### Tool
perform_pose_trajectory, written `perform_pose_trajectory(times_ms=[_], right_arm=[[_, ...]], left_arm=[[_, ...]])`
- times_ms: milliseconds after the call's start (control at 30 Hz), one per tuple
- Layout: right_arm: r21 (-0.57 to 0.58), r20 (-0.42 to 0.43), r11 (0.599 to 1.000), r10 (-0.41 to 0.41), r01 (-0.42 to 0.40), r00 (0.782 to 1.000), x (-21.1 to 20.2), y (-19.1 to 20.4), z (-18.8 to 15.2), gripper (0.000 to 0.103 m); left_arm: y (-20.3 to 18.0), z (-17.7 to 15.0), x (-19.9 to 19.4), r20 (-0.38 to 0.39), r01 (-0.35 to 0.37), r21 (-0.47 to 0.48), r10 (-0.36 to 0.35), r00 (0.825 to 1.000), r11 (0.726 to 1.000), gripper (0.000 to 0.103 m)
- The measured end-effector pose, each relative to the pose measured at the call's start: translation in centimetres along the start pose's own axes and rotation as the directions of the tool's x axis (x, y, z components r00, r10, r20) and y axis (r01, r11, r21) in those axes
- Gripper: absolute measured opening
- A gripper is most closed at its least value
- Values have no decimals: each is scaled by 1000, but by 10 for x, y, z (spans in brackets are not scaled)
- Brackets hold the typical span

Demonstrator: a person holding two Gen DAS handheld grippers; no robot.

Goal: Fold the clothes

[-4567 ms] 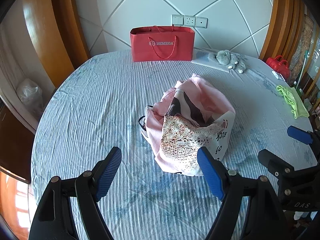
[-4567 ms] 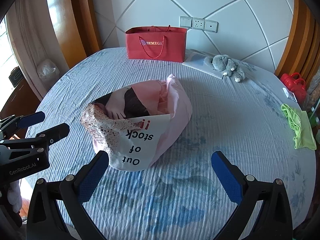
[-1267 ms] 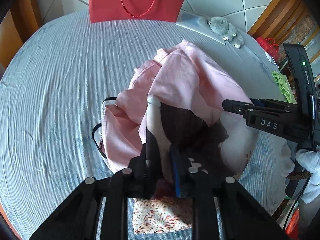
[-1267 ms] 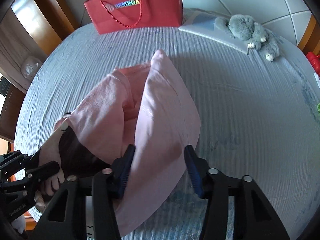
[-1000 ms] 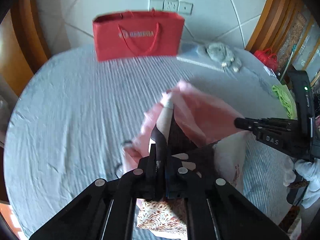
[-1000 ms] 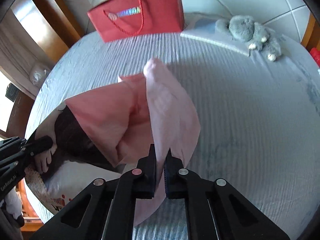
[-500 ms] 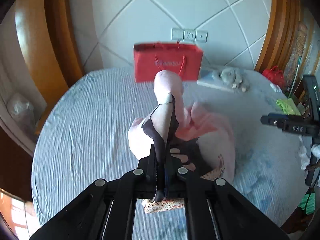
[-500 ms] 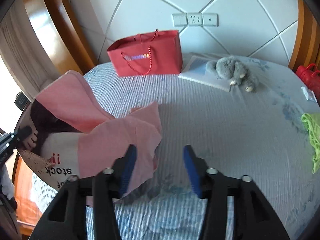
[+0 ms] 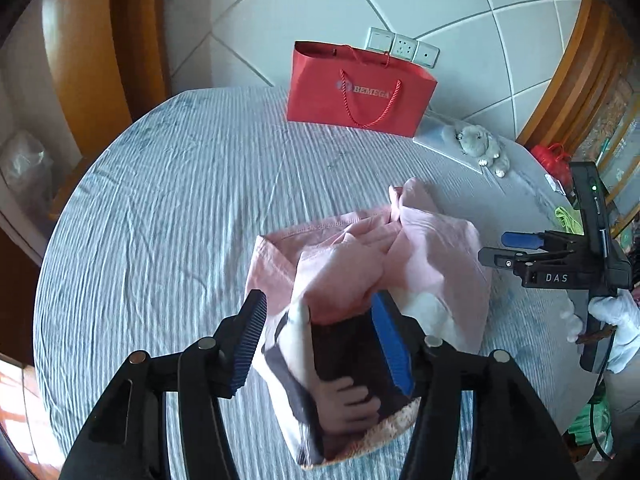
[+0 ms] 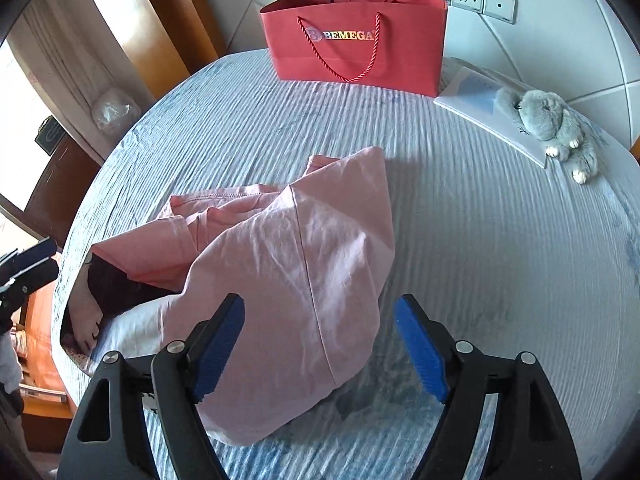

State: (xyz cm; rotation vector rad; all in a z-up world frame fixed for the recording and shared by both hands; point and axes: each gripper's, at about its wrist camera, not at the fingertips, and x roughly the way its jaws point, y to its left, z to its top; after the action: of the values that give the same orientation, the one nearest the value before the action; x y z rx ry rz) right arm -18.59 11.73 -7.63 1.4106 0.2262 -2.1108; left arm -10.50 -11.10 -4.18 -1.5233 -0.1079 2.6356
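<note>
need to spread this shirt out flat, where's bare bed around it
Widest bare patch: striped sheet right of the pink shirt, short of the plush rabbit. Also between shirt and red bag, and left of the shirt. Crowded: far edge with bag, booklet, rabbit.

Black claw [image 9: 324, 340] frames, blue ribbed pads [image 10: 218, 346], silver screws, white "DAS" marking, white glove [image 9: 614, 330].

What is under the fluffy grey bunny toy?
The grey bunny toy lies on a flat white and light-blue booklet, which rests on the striped bedspread. The part of the booklet beneath the bunny is covered, so nothing there can be seen.
</note>
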Motion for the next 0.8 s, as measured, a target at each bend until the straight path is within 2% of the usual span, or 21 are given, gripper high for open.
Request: perform_pose_trajectory(times_ms=[67, 133, 200, 233, 267, 300, 333, 433, 533, 600, 700, 800], right_arm=[[9, -13, 1000, -5, 5, 1000, 8, -3, 7, 82], [21, -34, 1000, -5, 6, 999, 18, -8, 13, 84], [26, -62, 1000, 6, -4, 998, 31, -11, 16, 84], [27, -80, 1000, 17, -15, 997, 39, -11, 15, 79], [28, -103, 999, 29, -26, 994, 46, -11, 14, 69], [30, -126, 999, 41, -38, 991, 54, -10, 13, 32], [28, -140, 999, 50, -46, 989, 59, -9, 11, 6], [16, -130, 998, 61, -60, 990, 62, -5, 7, 1], [57, -9, 996, 64, -63, 998, 24, -20, 15, 1], [83, 71, 994, 62, -68, 996, -1, -30, 19, 1], [122, 196, 990, 49, -74, 979, -43, -46, 26, 1], [154, 340, 987, -11, -44, 940, -106, -62, 26, 1]], left_arm=[[0, 9, 19, -38, 3, 25, -2, 999, 1000, 57], [-1, 6, 46, -109, 8, 26, -5, 994, 1000, 57], [-2, -1, 67, -166, 6, 22, -2, 986, 1000, 51], [-2, -5, 74, -187, -7, 21, 11, 982, 1000, 25], [-2, -8, 81, -209, -22, 18, 25, 978, 1000, 2], [-1, -11, 85, -221, -32, 11, 34, 975, 999, 2], [-1, -12, 85, -215, -38, 10, 39, 976, 999, 2], [-9, -1, 71, -148, -52, 42, 58, 987, 998, 1], [-25, 17, 47, -53, -66, 87, 70, 996, 994, 1], [-41, 35, 26, 29, -57, 120, 54, 998, 991, 1], [-70, 65, -8, 145, -27, 176, 1, 989, 984, 1], [-96, 104, -51, 271, -13, 232, -52, 961, 973, 1]])
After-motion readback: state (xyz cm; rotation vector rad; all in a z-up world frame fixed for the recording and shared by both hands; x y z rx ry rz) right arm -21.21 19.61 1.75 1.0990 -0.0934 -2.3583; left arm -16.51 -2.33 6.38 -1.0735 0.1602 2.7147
